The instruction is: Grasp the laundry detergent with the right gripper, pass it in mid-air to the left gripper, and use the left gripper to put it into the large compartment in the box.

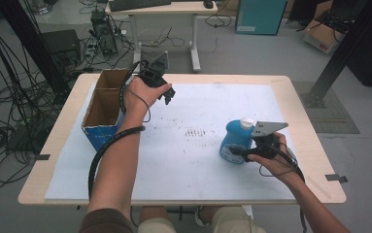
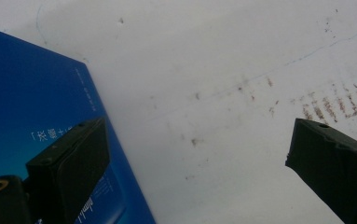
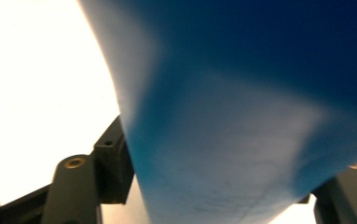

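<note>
Plastic of the blue bottle (image 1: 235, 141) looks smooth and slippery, so our right gripper (image 1: 251, 151) pinches its waist between both fingers; left gripper (image 1: 168, 93) fingers spread, empty.

Two bare forearms enter from the bottom of the high view. The left forearm runs up the left-centre of the frame, and its hand (image 1: 136, 97) holds the left claw (image 1: 168, 97) raised in the upper-middle area, tips pointing down and to the right. In the left gripper view its two black jaws stand wide apart with nothing between them. The right forearm comes in from the lower right corner; its hand (image 1: 273, 162) holds the right claw (image 1: 237, 151) low at centre-right, pointing left, jaws pressed against something blue.
</note>
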Action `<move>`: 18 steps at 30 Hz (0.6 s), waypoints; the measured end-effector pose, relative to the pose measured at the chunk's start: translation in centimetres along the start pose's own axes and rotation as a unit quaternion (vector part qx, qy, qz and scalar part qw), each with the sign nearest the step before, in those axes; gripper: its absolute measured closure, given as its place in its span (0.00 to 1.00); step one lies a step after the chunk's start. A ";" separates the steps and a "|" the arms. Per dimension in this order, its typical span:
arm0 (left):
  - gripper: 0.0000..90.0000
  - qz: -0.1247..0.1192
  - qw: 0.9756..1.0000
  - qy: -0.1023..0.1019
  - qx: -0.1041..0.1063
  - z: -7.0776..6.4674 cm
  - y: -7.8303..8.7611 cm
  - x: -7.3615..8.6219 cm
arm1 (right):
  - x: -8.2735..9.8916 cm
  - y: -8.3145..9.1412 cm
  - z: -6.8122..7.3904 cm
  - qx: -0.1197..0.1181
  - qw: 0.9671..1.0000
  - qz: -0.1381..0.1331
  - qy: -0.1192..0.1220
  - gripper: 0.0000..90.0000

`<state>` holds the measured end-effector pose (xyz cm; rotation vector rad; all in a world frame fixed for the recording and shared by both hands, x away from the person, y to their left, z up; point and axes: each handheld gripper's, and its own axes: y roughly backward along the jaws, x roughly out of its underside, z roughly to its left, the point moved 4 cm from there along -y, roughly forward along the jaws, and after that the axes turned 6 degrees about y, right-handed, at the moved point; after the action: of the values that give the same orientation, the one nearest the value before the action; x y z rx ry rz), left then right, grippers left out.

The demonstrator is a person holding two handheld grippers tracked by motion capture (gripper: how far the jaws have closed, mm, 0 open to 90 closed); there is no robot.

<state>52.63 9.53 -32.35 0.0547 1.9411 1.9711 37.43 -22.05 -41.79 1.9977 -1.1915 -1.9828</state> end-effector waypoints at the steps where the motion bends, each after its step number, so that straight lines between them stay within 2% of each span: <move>1: 0.07 0.000 1.000 0.000 0.000 0.0 0.0 0.0 | 0.0 0.0 0.0 -0.002 1.000 -0.002 0.002 0.44; 8: 0.07 0.002 1.000 -0.004 -0.001 0.0 0.1 -0.1 | 0.0 0.0 0.0 -0.005 1.000 -0.005 -0.004 0.45; 18: 0.07 0.000 1.000 -0.003 -0.003 0.2 0.4 -0.1 | 0.1 0.0 -0.1 -0.011 1.000 -0.010 0.004 0.46</move>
<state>52.67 9.70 -31.94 0.0582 1.9315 1.9736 37.57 -22.14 -41.85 2.0128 -1.1478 -1.9872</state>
